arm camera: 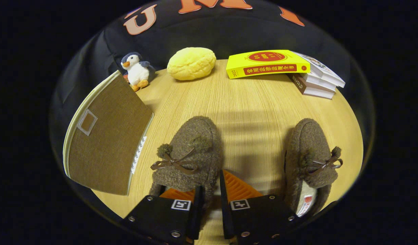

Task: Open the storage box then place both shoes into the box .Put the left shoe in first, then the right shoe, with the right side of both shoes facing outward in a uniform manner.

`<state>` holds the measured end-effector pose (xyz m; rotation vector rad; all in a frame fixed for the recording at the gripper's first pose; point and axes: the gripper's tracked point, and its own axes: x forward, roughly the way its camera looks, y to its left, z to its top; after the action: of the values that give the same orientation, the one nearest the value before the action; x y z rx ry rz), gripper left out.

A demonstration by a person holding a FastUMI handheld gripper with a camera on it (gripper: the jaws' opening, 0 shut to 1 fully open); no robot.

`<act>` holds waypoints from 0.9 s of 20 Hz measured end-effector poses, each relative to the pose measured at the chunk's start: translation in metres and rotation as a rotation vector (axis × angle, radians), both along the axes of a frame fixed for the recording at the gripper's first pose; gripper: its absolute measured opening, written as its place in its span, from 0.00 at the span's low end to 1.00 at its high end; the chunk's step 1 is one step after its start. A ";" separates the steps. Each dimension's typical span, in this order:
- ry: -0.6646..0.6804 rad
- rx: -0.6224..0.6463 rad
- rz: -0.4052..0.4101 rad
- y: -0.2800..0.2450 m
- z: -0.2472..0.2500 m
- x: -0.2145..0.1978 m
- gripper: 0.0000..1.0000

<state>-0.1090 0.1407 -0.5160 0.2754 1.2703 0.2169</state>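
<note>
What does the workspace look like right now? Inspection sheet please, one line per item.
Surface: wooden table, light grain.
Job's things: brown storage box, lid shut, left of the fingers; left shoe with its side wall between the fingers; right shoe apart to the right, both fuzzy brown with bows.
Clutter: penguin plush, yellow bun-shaped toy, stack of books, all along the far edge.
Grippers: gripper fingers narrowly apart around the left shoe's edge; whether they press on it is unclear.
Cables: nothing seen.
Surroundings: black cloth wall behind the table.
</note>
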 end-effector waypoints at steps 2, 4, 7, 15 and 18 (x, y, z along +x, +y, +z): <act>0.004 0.007 -0.025 0.000 0.003 0.004 0.14; -0.007 0.024 -0.044 0.001 0.013 0.004 0.07; 0.001 0.012 -0.068 -0.001 0.038 0.006 0.04; -0.025 0.021 -0.095 0.043 0.149 0.043 0.04; -0.073 0.048 -0.082 0.076 0.185 0.067 0.03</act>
<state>-0.0423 0.2167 -0.3309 0.3572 1.1798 0.1862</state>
